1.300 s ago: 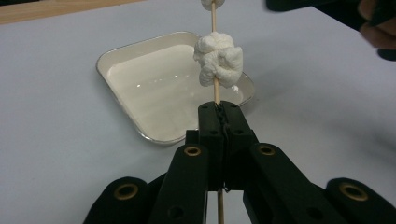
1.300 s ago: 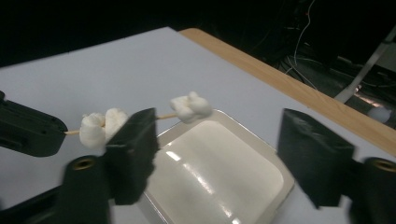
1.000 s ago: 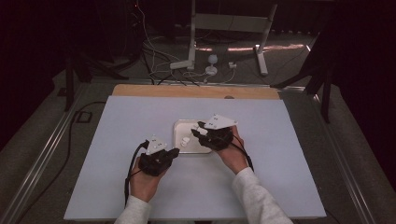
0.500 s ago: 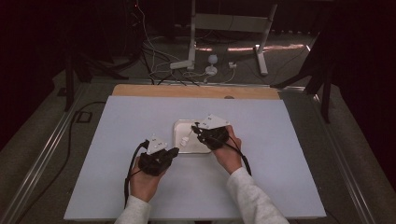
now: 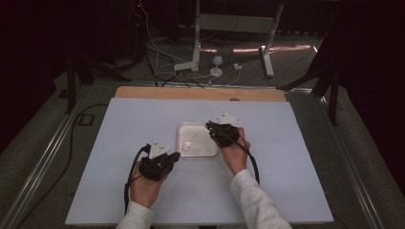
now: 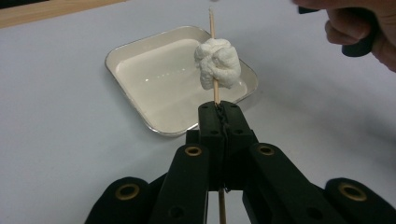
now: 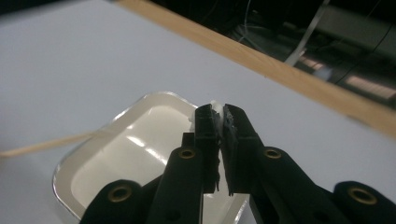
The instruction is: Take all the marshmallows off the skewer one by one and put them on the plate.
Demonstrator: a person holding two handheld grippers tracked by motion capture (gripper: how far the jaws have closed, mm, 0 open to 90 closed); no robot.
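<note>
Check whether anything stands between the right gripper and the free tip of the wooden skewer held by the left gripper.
Nothing visible does. The thin wooden skewer, in the left gripper, carries a white lump over the shallow metal tray; the right gripper is above the tray.

Light falls from above onto my pale bench (image 5: 143,143), which reads bright while the room beyond sinks into near black; the metal tray (image 6: 140,56) carries a row of small glints and soft glare on its floor; in my right gripper view the skewer (image 7: 46,143) smears into blur, and the far background is unfocused.
</note>
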